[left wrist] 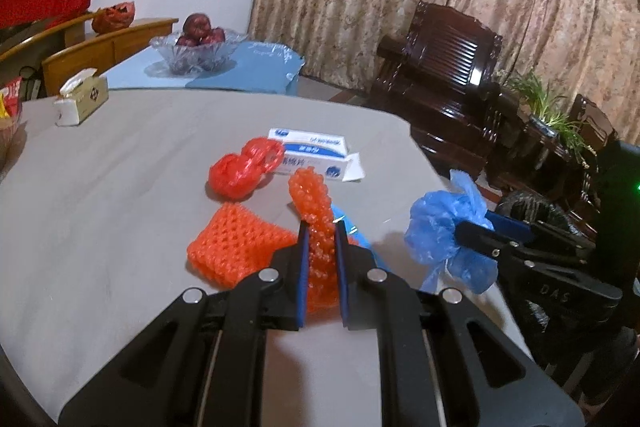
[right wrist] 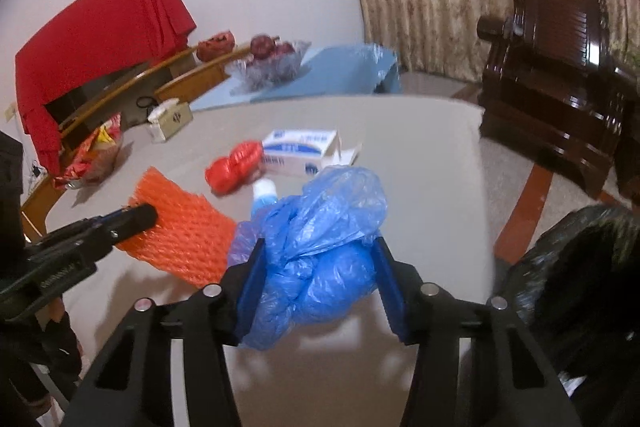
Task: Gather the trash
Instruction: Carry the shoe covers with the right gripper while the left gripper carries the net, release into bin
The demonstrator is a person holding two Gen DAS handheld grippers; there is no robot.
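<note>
My left gripper [left wrist: 321,223] is shut on an orange foam fruit net [left wrist: 316,227] and holds it upright above the grey table [left wrist: 120,195]; it also shows in the right wrist view [right wrist: 180,231]. A second orange foam net [left wrist: 236,247] lies flat just left of it. My right gripper [right wrist: 320,243] is shut on a crumpled blue plastic bag [right wrist: 320,251], seen from the left wrist view [left wrist: 448,231] above the table's right edge. A crumpled red plastic bag [left wrist: 244,167] and an open white-and-blue carton [left wrist: 316,155] lie further back. A small blue-and-white item [right wrist: 265,193] lies behind the blue bag.
A black trash bag [right wrist: 580,267] stands off the table's right side. A tissue box [left wrist: 82,101] and a snack bowl [right wrist: 94,159] sit at the far left. A glass bowl of apples [left wrist: 198,47] stands on a blue table behind. A dark wooden armchair [left wrist: 444,83] is at the right.
</note>
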